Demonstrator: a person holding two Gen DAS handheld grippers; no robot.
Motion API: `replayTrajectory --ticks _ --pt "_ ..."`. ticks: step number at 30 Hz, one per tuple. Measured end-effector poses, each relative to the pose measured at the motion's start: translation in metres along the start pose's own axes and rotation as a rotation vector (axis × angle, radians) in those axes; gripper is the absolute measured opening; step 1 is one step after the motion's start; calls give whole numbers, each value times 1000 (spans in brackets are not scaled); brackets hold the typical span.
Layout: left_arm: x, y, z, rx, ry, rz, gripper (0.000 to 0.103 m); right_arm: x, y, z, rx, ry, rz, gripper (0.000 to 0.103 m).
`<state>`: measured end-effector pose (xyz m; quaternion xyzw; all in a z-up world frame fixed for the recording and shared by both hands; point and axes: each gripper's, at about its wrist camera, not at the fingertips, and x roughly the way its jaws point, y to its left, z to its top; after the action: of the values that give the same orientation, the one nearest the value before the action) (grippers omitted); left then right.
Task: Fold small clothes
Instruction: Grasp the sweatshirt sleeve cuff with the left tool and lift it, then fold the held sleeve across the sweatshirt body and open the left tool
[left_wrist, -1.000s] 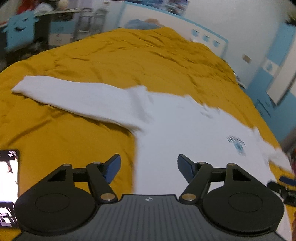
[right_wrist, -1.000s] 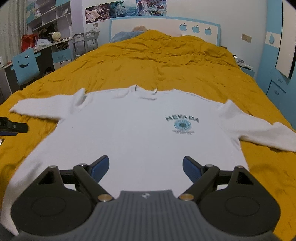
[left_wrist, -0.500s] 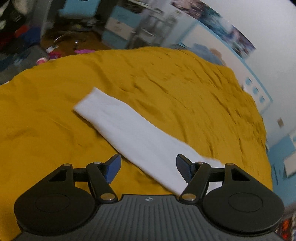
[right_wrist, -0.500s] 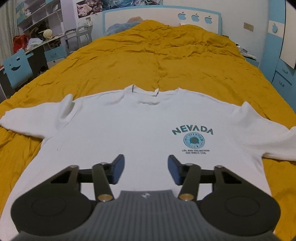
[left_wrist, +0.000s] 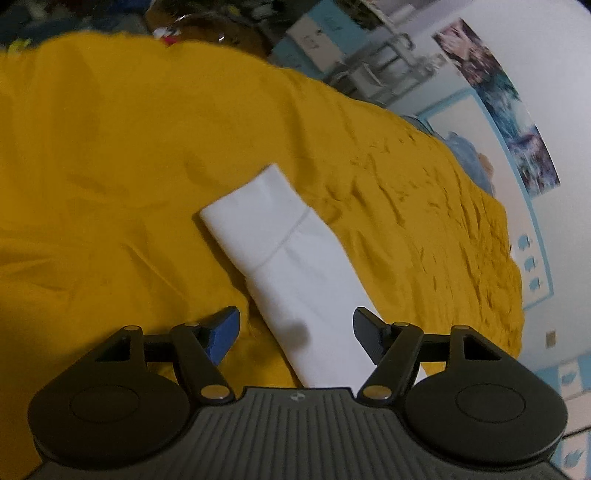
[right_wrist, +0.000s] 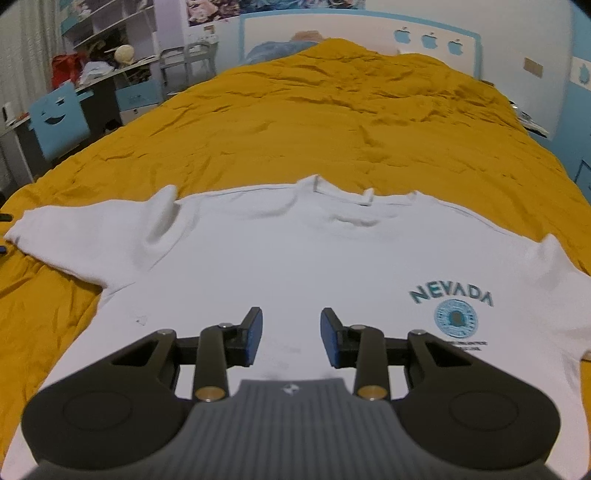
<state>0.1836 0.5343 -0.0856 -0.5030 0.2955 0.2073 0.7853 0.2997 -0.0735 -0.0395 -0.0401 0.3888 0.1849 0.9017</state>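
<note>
On a bed (right_wrist: 295, 122) covered with a mustard-yellow quilt, a white long-sleeved top (right_wrist: 280, 266) lies spread face up, its neckline toward the headboard (right_wrist: 354, 29) and the word NEVADA (right_wrist: 451, 295) printed in teal above a round emblem on the chest. The right claw (right_wrist: 291, 338) hovers over the lower middle of the top's body, its blue-padded jaws closing with a gap between them and only flat fabric below; the pads press on nothing. The top's left sleeve (right_wrist: 85, 236) stretches out flat across the quilt toward the bed's edge, with a raised fold of cloth at the shoulder. In the left wrist view, that sleeve (left_wrist: 291, 258) runs diagonally up from the camera, its stitched cuff (left_wrist: 255, 218) lying farthest away on the quilt. The left claw (left_wrist: 295, 332) stands wide apart over the sleeve, one finger at each side of the white strip, gripping nothing; whether the fingers touch the cloth cannot be told. A blue chair (right_wrist: 59, 118) with a smiling face cut into its back stands by a cluttered desk beside the bed, and three apple shapes (right_wrist: 430, 38) decorate the headboard.
</note>
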Motion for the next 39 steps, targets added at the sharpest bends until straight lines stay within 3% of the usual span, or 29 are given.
replayTrajectory --ticks 5,6,8,10,14,19,24,29,34,39 --pt "13 14 9 -82 -18 -33 79 5 9 -3 -15 10 8 33" --pt "16 16 11 -95 -26 -34 75 6 10 -4 -13 13 12 33" --pt "18 19 13 -114 -47 -23 53 6 13 -6 -16 13 18 33" --pt "19 18 14 -101 -57 12 20 5 16 -7 -26 11 20 33" --pt "1 -11 6 53 -135 21 11 1 19 -9 -41 -1 29 34" --pt "-39 -96 -25 357 -211 -16 10 -1 19 -12 -39 8 28 34" --pt "-69 -201 -100 703 -212 -32 10 -4 14 -13 -28 23 -8 34" --pt "-72 -281 -203 947 -150 -89 10 -16 -1 -14 7 12 -38 34" --pt "-32 -304 -313 1147 -1 -118 10 -30 -24 -18 59 11 -75 34" --pt "22 -282 -392 1289 212 -69 10 -36 -46 -37 99 46 -102 34"
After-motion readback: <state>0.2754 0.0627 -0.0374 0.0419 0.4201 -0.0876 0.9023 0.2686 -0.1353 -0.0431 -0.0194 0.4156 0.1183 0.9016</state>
